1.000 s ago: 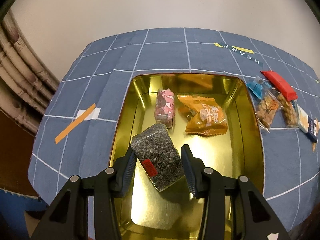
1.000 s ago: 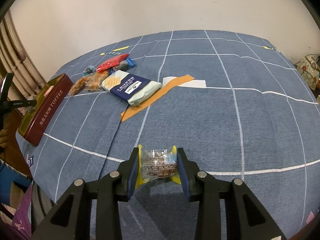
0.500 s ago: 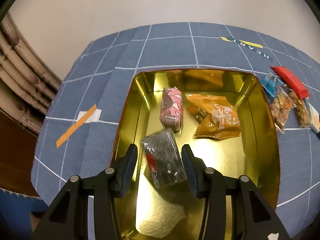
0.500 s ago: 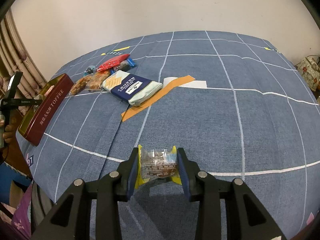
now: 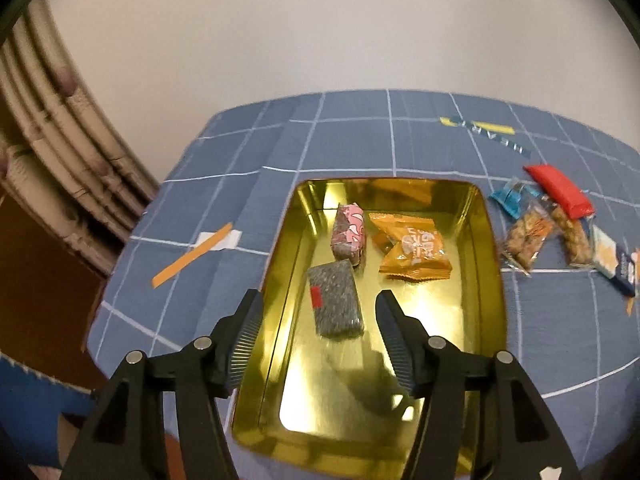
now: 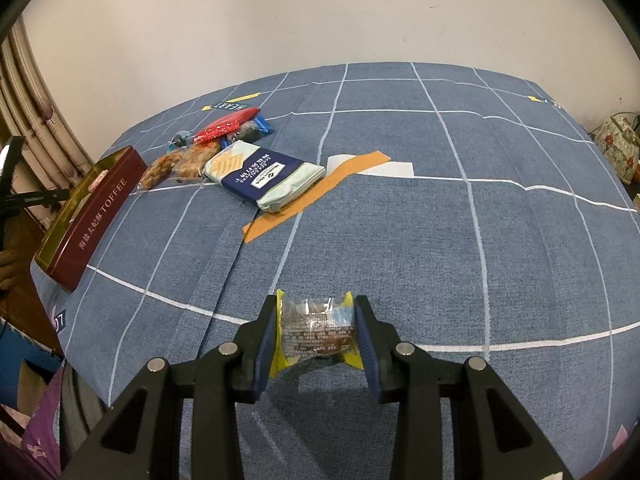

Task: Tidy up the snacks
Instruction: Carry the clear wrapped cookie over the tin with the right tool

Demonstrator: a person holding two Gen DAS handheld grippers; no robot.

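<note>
A gold-lined tin [image 5: 486, 240] sits on the blue checked cloth; from the right wrist view it shows as a dark red TOFFEE tin [image 6: 92, 216]. Inside lie a grey speckled packet [image 5: 335, 308], a pink packet [image 5: 349, 232] and an orange packet [image 5: 414, 250]. My left gripper [image 5: 318, 326] is open and empty above the grey packet. My right gripper [image 6: 316, 330] is shut on a clear yellow-edged snack packet [image 6: 316, 328] just above the cloth.
Loose snacks lie right of the tin: a red packet [image 5: 558, 190], a blue one [image 5: 510, 200], nut packets [image 5: 526, 240] and a navy-and-white biscuit pack [image 6: 264, 176]. Orange tape strips [image 6: 320, 192] mark the cloth. A curtain [image 5: 60, 160] hangs left; the table edge is near.
My left gripper let go of the grey speckled packet, which now lies flat in the tin, and the gripper drew back and up. The right gripper held still with its snack.
</note>
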